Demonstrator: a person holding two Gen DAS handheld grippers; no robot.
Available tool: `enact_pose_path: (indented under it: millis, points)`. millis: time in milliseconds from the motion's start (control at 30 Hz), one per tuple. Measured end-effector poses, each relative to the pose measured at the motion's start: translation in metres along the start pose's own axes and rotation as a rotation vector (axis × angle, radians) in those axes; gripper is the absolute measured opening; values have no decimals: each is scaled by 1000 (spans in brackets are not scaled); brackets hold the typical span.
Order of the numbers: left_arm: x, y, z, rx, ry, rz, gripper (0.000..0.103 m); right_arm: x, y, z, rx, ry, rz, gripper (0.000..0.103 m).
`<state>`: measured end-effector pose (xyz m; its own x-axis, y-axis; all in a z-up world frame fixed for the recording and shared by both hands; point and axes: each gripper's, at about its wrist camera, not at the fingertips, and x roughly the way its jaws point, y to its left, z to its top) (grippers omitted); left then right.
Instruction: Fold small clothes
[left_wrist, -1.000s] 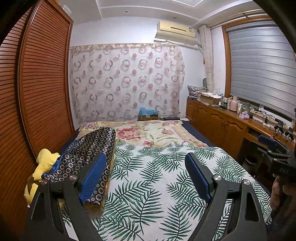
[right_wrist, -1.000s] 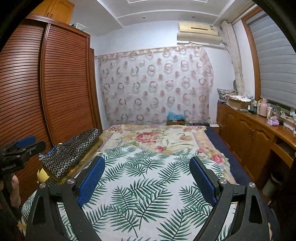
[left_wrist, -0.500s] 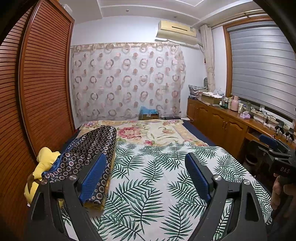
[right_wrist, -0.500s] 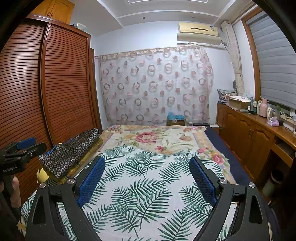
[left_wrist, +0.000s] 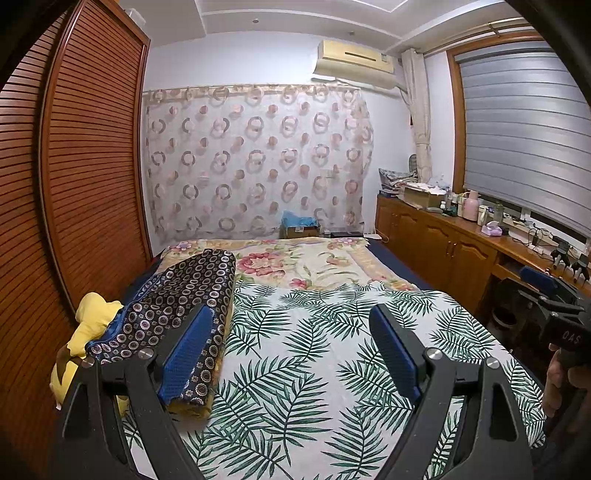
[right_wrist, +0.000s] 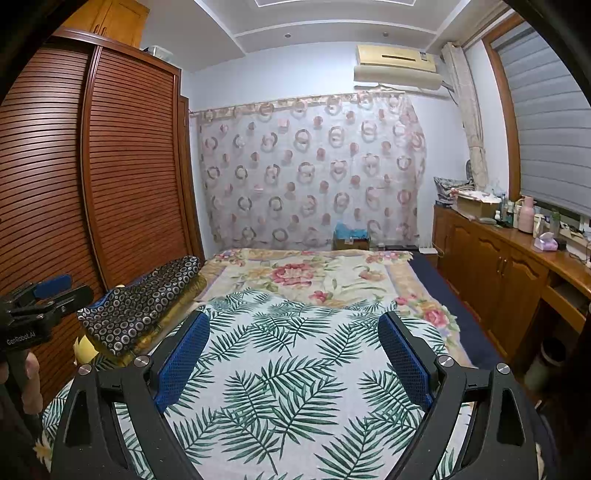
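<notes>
A dark cloth with ring print (left_wrist: 184, 299) lies folded in a long stack on the left side of the bed, also in the right wrist view (right_wrist: 144, 302). A yellow cloth (left_wrist: 92, 314) lies beside it at the left edge. My left gripper (left_wrist: 290, 325) is open and empty above the palm-leaf sheet (left_wrist: 314, 350). My right gripper (right_wrist: 293, 330) is open and empty above the same sheet (right_wrist: 288, 369). Each gripper shows at the edge of the other's view: the right one (left_wrist: 550, 295), the left one (right_wrist: 40, 299).
A slatted wooden wardrobe (left_wrist: 74, 184) runs along the bed's left side. A floral blanket (left_wrist: 295, 258) covers the far half of the bed. A wooden cabinet (left_wrist: 443, 240) with bottles and boxes lines the right wall. A curtain (left_wrist: 255, 162) hangs behind.
Both views have tilted up very slightly. Both grippers stay open and empty, and the cloths have not moved.
</notes>
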<state>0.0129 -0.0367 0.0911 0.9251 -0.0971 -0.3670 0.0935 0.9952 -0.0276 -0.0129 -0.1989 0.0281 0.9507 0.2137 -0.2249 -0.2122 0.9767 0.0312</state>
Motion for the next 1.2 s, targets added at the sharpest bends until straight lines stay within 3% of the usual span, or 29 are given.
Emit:
enact_pose_path:
  millis: [1200]
  points:
    - [0,3,-1,2,-1,1,87,1,-12,0,-4,3,9,93]
